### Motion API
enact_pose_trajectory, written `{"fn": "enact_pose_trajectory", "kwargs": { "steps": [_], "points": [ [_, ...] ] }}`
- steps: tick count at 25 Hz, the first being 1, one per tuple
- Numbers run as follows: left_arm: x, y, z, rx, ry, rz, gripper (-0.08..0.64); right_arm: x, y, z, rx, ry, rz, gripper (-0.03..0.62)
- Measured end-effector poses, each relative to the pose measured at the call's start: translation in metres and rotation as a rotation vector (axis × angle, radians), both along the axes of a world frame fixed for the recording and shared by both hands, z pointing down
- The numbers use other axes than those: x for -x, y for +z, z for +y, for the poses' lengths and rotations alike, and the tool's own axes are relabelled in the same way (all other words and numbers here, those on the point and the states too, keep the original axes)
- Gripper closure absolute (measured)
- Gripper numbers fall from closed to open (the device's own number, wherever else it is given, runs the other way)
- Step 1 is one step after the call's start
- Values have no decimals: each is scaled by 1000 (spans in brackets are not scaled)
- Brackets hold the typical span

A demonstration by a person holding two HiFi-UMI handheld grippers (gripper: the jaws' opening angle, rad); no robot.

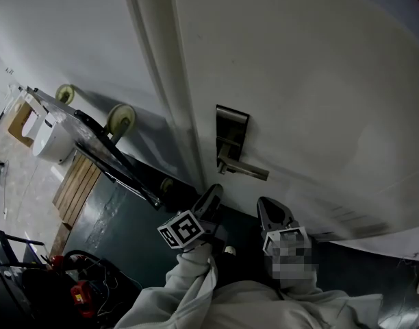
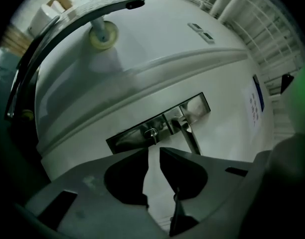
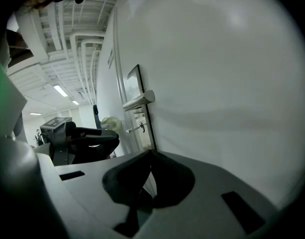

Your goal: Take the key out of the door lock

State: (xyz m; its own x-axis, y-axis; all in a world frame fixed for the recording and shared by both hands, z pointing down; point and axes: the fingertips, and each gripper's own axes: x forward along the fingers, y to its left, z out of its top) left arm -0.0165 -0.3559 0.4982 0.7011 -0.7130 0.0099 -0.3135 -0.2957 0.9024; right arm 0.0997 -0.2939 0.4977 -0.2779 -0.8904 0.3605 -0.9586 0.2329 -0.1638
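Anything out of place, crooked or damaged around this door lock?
Nothing looks damaged or askew. The small metal key sticks out of the silver lock plate beside the lever handle and has not yet been pulled. The left tongs point at it, slightly apart with nothing between them.

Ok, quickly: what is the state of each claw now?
Left claw: slightly open, holding nothing.
Right claw: closed, holding nothing.

Pale grey sleeves (image 1: 196, 286), dark left claw (image 1: 213, 193) and right claw (image 1: 269, 207), each with a black-and-white marker cube (image 1: 181, 229).
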Motion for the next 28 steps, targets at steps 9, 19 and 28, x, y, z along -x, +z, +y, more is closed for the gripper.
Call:
{"fn": "enact_pose_trajectory", "kwargs": {
  "steps": [9,19,28],
  "points": [
    [-17,1,-28,70,26,137,409,-5,-2,-6,1,27,23,540],
    [-20,8,-56,150,-40,213,453,-11,3,-14,21,37,20,540],
    [-25,0,-60,142,-42,291,528,-16,4,-18,29,45,19,540]
  ]
}}
